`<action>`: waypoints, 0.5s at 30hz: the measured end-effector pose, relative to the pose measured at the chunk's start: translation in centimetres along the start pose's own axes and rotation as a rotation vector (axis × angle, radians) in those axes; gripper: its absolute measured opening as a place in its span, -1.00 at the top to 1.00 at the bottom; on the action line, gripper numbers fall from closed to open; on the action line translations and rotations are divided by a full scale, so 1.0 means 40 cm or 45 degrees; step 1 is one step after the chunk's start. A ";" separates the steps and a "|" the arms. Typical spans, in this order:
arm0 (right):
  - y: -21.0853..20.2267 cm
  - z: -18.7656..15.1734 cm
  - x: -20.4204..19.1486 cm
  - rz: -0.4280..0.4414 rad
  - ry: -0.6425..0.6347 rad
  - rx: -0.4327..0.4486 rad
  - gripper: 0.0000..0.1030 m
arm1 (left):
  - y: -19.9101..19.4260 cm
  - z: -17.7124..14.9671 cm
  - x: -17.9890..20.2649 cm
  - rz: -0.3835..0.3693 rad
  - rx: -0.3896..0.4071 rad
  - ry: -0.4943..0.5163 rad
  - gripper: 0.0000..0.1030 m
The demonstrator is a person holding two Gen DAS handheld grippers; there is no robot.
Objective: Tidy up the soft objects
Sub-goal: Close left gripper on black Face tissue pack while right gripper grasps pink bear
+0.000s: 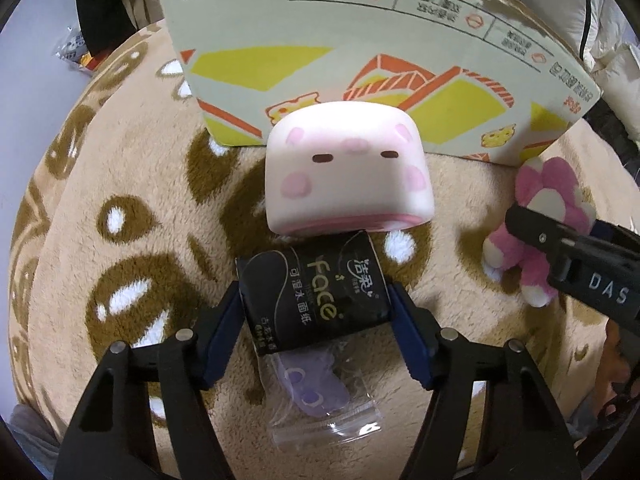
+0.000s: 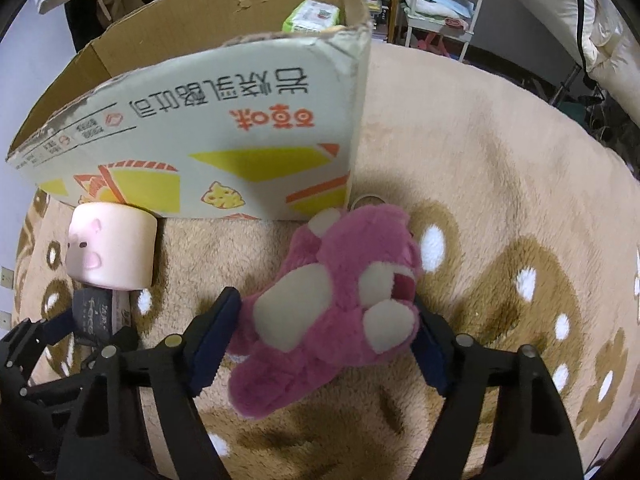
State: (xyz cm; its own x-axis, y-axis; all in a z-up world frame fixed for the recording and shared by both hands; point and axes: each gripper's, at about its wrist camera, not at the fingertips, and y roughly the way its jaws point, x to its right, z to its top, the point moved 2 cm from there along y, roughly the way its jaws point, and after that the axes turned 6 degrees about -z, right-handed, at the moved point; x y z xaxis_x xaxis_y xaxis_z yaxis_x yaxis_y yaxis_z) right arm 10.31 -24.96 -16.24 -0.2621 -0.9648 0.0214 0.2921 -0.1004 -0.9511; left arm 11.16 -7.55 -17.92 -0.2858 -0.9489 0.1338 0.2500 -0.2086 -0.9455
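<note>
My left gripper (image 1: pixel 316 304) is shut on a black tissue pack (image 1: pixel 314 294), just above the beige rug. A pink-and-white squishy pig block (image 1: pixel 348 184) sits right beyond it, against the cardboard box (image 1: pixel 360 40). A clear bag with a purple toy (image 1: pixel 320 396) lies under the pack. My right gripper (image 2: pixel 328 320) is shut on a pink plush bear (image 2: pixel 332 312), near the box's corner (image 2: pixel 352 128). The bear also shows at the right of the left wrist view (image 1: pixel 548 208). The pig block (image 2: pixel 112 252) and tissue pack (image 2: pixel 92 316) show at the left of the right wrist view.
The open box holds a green wipes pack (image 2: pixel 316 16). The patterned rug (image 2: pixel 500 200) stretches to the right. A white shelf rack (image 2: pixel 440 0) and bedding (image 2: pixel 600 20) stand beyond the rug. Small packets (image 1: pixel 72 52) lie on the floor at far left.
</note>
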 end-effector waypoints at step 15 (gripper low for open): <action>-0.018 -0.005 0.002 -0.012 -0.005 0.027 -0.39 | -0.036 -0.005 -0.001 0.016 0.043 -0.005 -0.34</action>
State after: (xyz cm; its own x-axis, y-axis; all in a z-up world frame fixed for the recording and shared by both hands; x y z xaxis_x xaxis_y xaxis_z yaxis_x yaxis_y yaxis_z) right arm 9.92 -24.90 -15.61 -0.2613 -0.9647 0.0319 0.3087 -0.1149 -0.9442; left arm 10.61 -7.14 -16.61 -0.2786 -0.9524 0.1236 0.2849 -0.2049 -0.9364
